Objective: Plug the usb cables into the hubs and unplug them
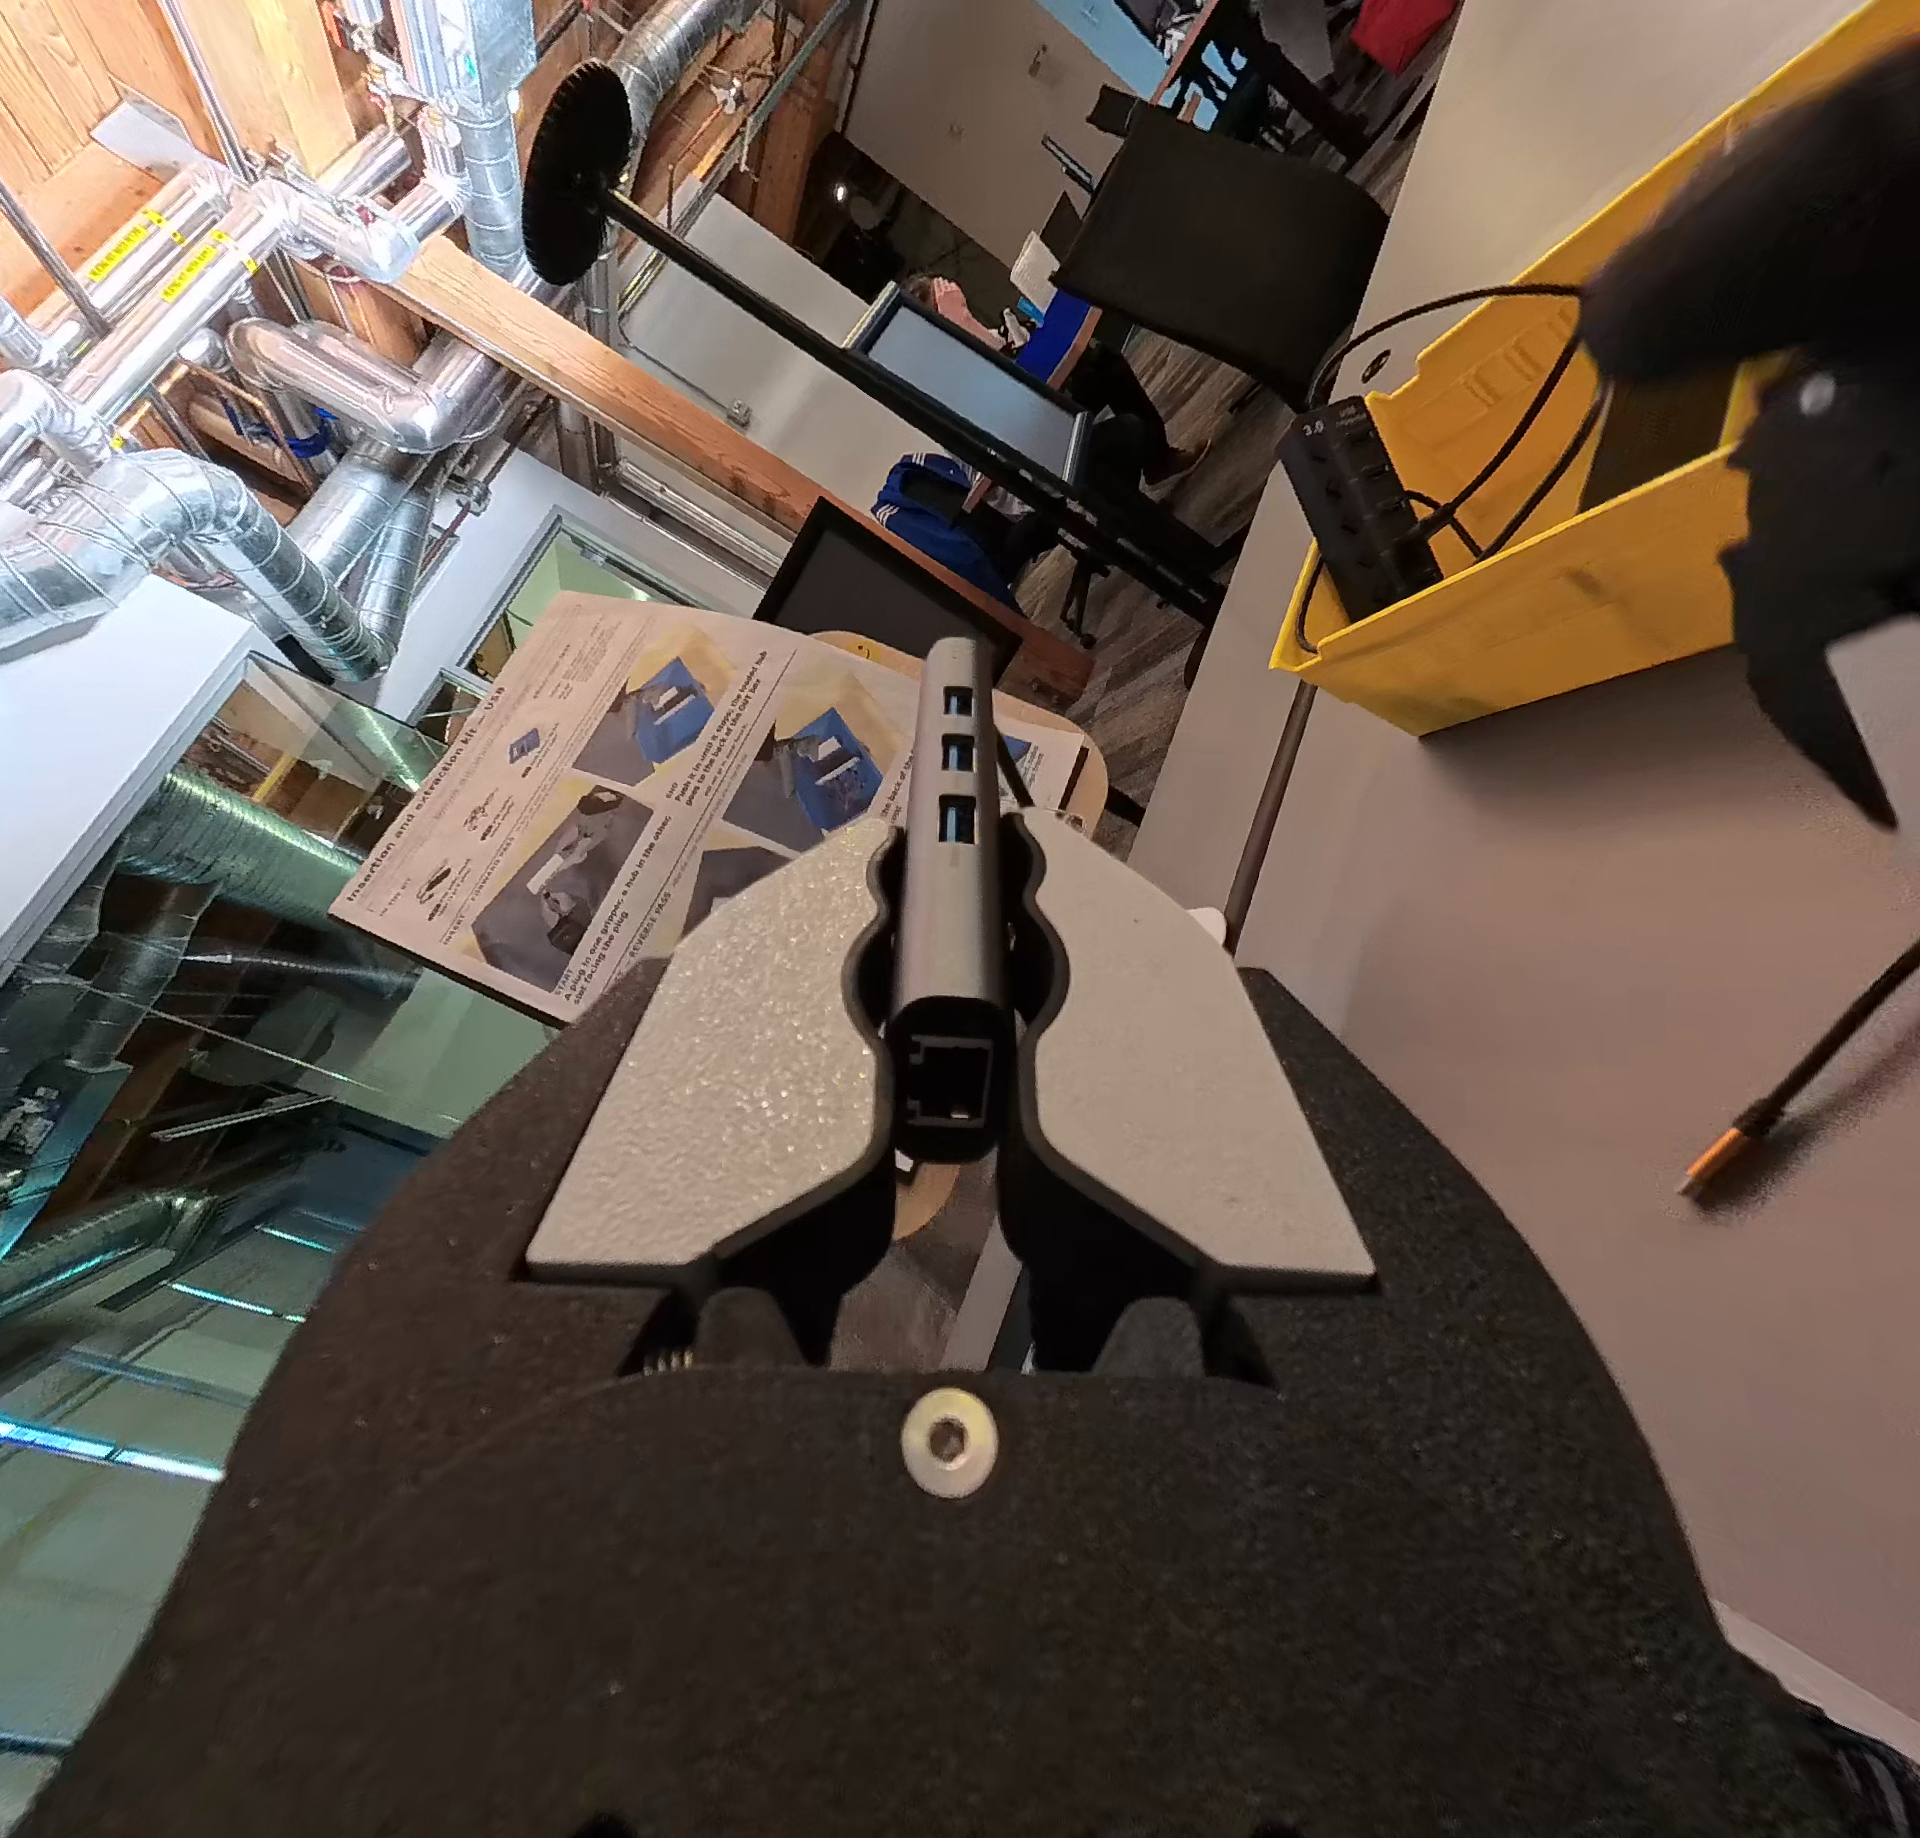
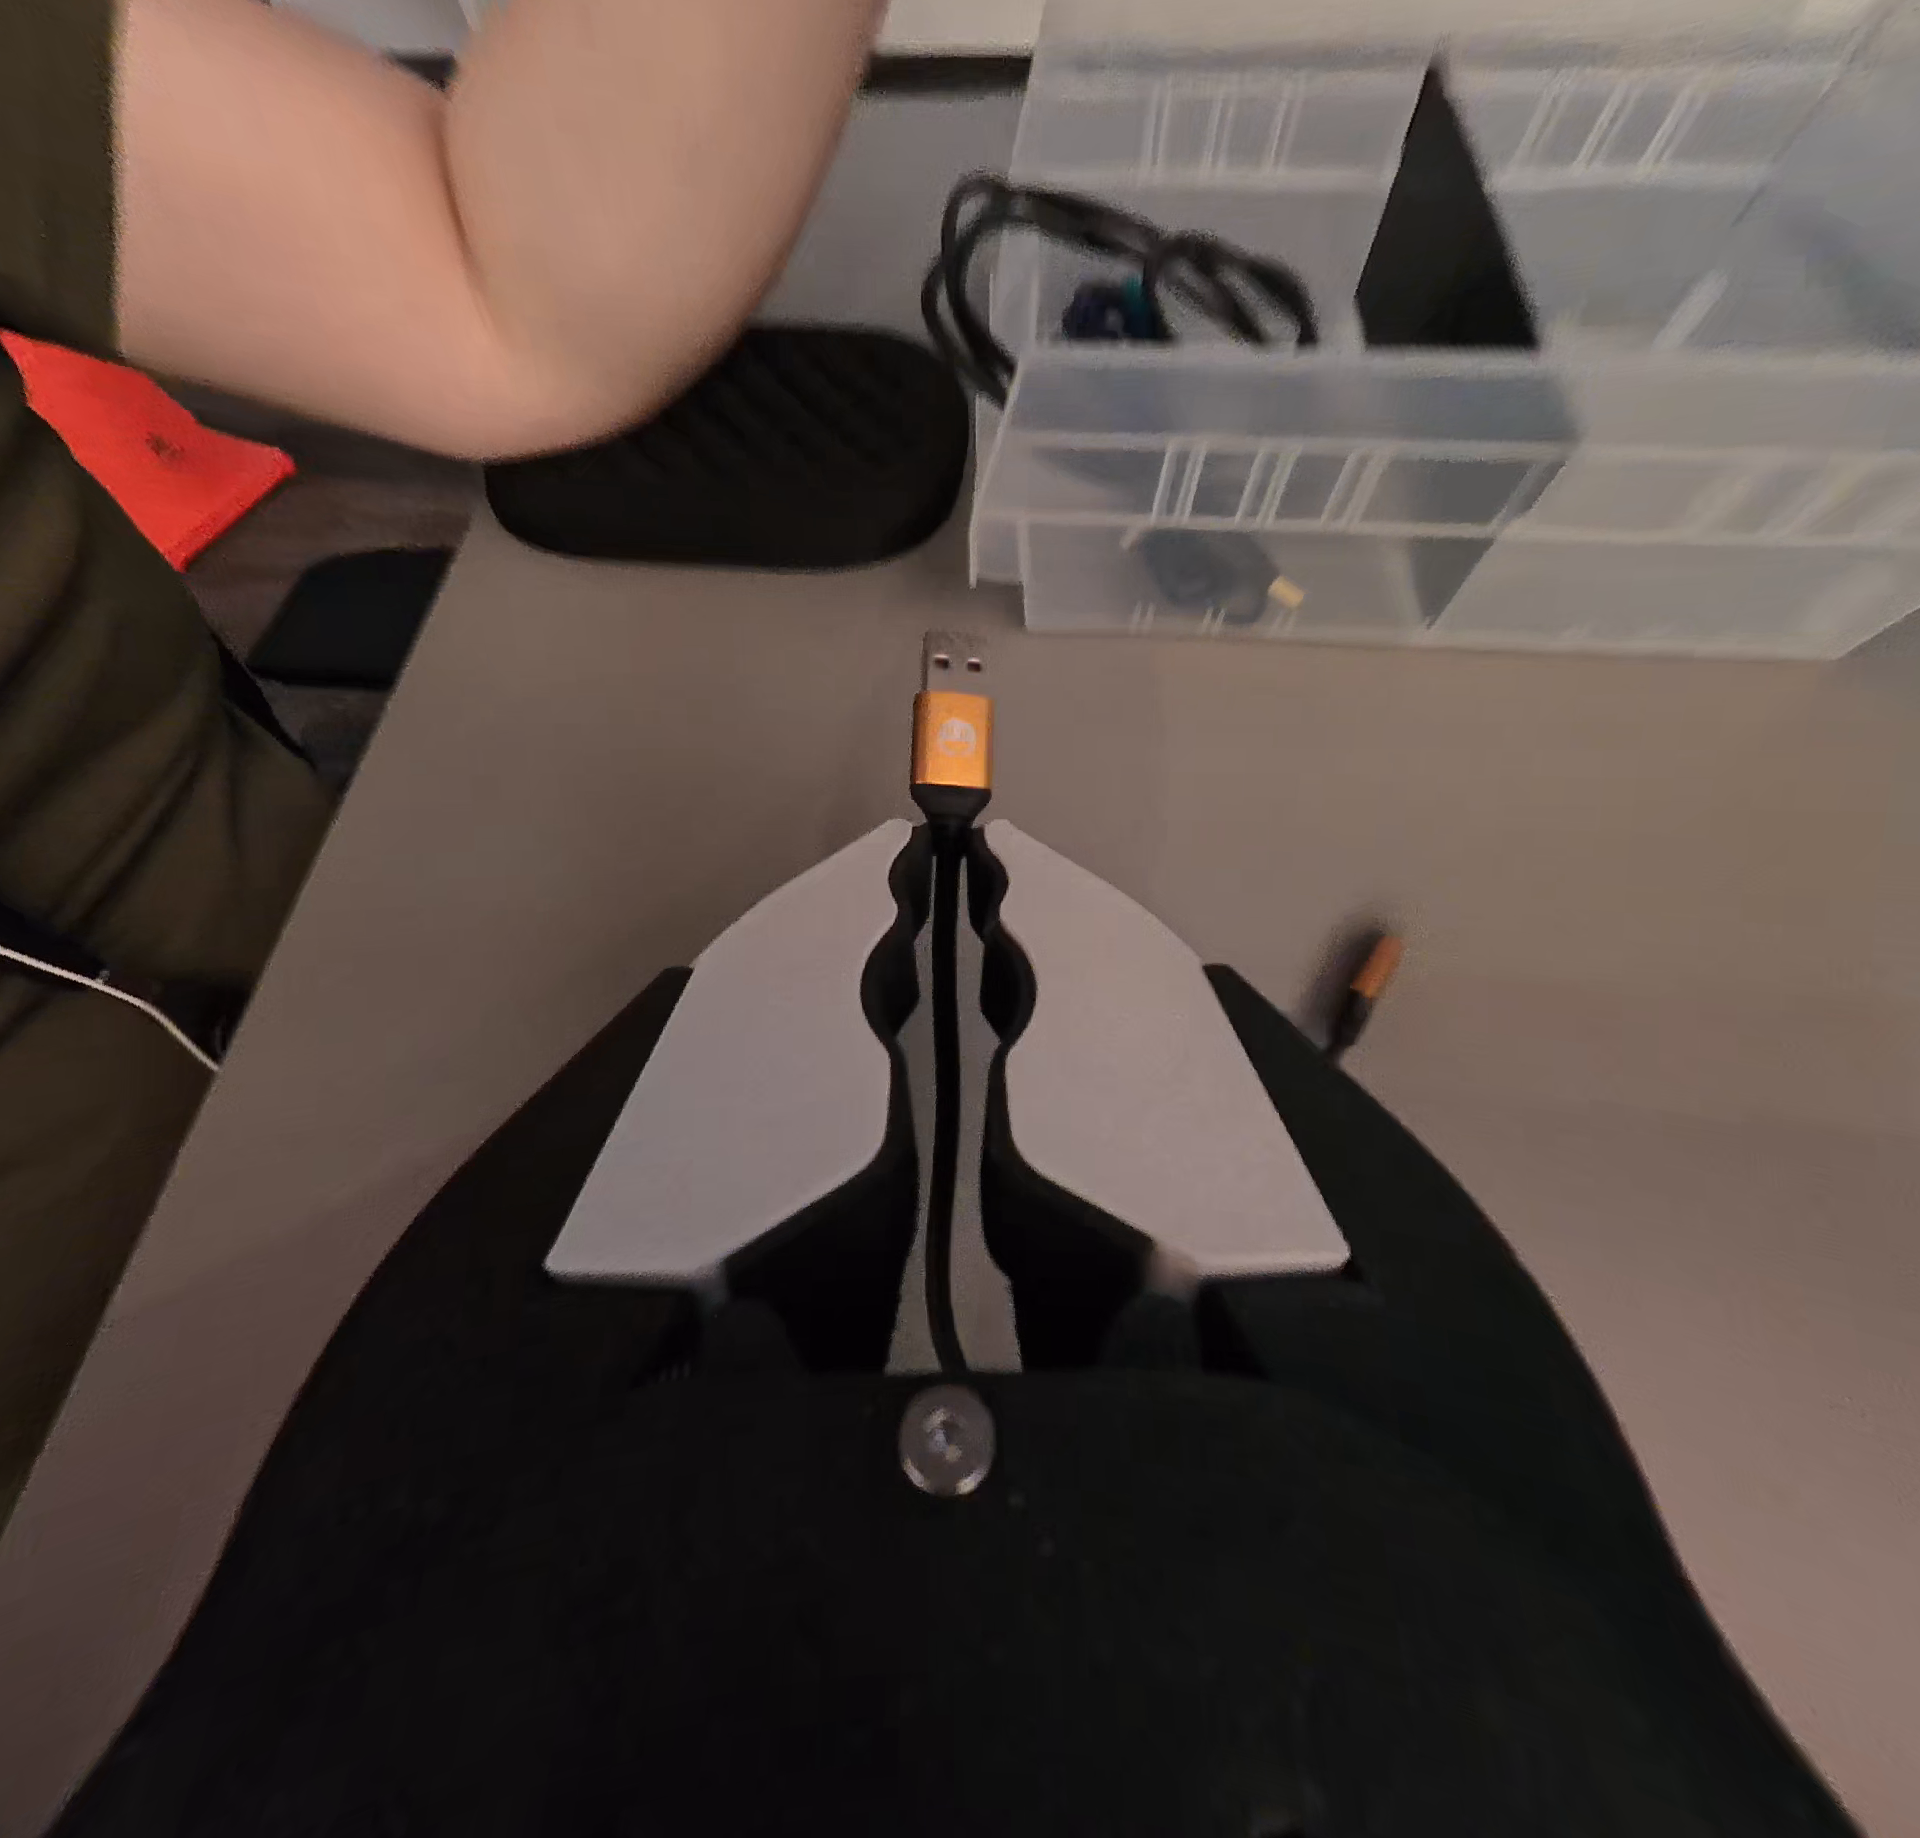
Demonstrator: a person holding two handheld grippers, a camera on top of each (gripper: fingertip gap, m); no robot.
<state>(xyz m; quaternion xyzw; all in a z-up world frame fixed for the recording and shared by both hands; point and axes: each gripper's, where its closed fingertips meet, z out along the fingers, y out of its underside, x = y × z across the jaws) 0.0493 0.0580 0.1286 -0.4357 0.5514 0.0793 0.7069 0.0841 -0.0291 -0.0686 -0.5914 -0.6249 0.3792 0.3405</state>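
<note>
Cable [image 2: 943, 1061] between fingers [image 2: 769, 1061], plug [image 2: 952, 739] seemingly beyond.

The hub [image 1: 948, 915] looks like matt dark-grey metal, smooth; the left gripper [image 1: 948, 832] has grainy, speckled grey fingers [image 1: 769, 1050] on a rough black body; the plug [image 2: 952, 739] has a satin orange metal sleeve and bright steel tip; the bin [image 1: 1538, 583] is glossy yellow plastic; the drawers [image 2: 1455, 438] are frosted clear plastic.

- Left wrist view: rolled sideways and tilted up, looking along its fingers past the table [image 1: 1558, 957] into the far room.
- Right wrist view: near, looking down onto that table [image 2: 623, 853].
- Both show the tabletop.
</note>
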